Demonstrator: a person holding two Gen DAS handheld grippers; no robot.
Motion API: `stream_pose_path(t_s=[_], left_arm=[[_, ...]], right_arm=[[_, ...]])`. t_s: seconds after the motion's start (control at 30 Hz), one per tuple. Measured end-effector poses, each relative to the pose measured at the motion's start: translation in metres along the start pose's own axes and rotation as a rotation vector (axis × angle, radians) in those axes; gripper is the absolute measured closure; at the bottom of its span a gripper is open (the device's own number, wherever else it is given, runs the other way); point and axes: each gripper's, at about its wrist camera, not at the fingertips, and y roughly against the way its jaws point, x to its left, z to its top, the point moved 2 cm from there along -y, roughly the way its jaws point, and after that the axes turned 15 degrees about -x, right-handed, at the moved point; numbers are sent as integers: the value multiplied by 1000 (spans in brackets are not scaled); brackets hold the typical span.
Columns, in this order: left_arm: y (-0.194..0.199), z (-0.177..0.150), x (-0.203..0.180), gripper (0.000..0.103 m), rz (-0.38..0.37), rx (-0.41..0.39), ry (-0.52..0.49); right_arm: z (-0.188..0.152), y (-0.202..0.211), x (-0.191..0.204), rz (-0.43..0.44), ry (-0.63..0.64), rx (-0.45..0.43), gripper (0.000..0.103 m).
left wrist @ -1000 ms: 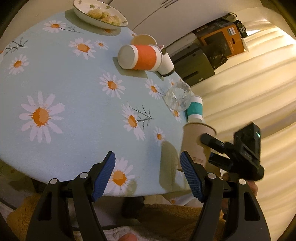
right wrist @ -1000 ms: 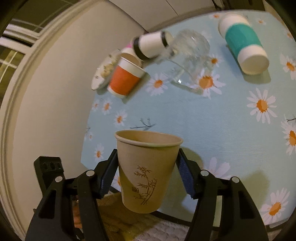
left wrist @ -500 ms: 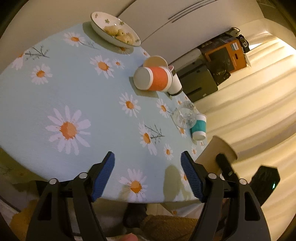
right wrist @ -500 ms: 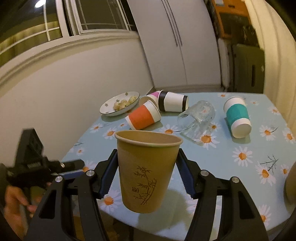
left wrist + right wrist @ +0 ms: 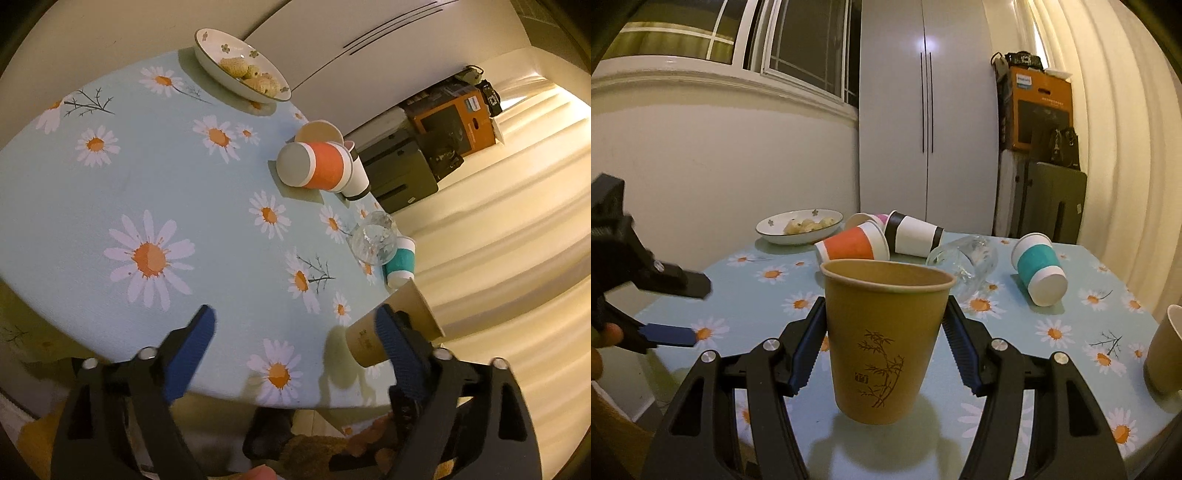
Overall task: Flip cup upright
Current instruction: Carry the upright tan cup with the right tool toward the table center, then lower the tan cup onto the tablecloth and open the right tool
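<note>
Now the left gripper [image 5: 291, 330] hangs open and empty over the worktop [image 5: 184, 206] edge. Rightward, the right gripper [image 5: 884, 341] clasps the brown cup [image 5: 882, 339], mouth up: lower it level until seated, then release gently.

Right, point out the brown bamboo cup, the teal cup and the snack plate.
brown bamboo cup [image 5: 882, 343], right wrist view, front wall near the bamboo print.
teal cup [image 5: 1036, 260], right wrist view, teal band on its side.
snack plate [image 5: 775, 234], right wrist view, near rim.

Dim, warm indoor light; fisheye-warped edges, perhaps slight blur.
</note>
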Motion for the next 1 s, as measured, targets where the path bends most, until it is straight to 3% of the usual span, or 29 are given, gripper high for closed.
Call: stream_pose_path(t_s=[0.2,0.57,0.73,0.87,1.0], left_arm=[[2,0,3,7,-5,-20,30],[6,4,7,7,15,-62,31],[6,5,7,7,18,-68,38],[7,5,8,7,17,-69,38],[7,5,9,7,22,-71,40]], right_arm=[[-14,-4,-3,-46,33,-5,40],[-26,0,2,-47,106,-63,40],[-34,-1,-3,-46,77,-11,40],[-33,1,-6,-49,60,-5,28],[-31,3,-6,-42,50,-2,24]])
